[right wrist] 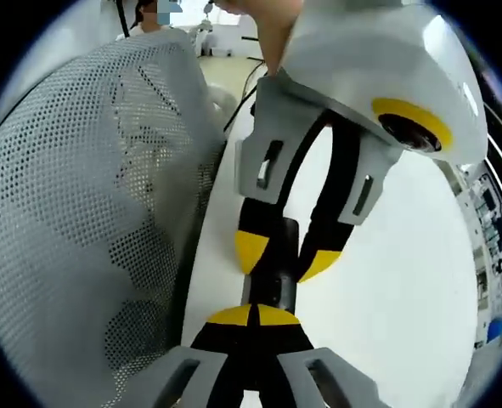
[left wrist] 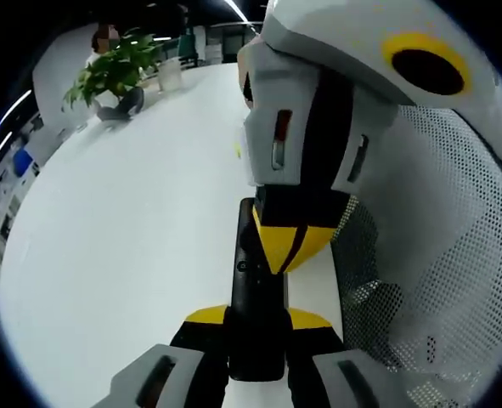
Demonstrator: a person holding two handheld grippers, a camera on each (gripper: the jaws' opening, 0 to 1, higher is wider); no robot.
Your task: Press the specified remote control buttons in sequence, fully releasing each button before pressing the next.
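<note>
remote (left wrist: 255,314) half hidden between grippers (left wrist: 255,327)

Remote control (left wrist: 255,297) lies on the table (left wrist: 132,255) — mesh chair (left wrist: 437,255) beside, plant (left wrist: 115,72) beyond.

White table (left wrist: 123,255) with black remote (left wrist: 255,306), potted plant (left wrist: 115,72).

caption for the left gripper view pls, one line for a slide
Left gripper clamps a black remote over a white table while the right gripper meets its far end.
</note>
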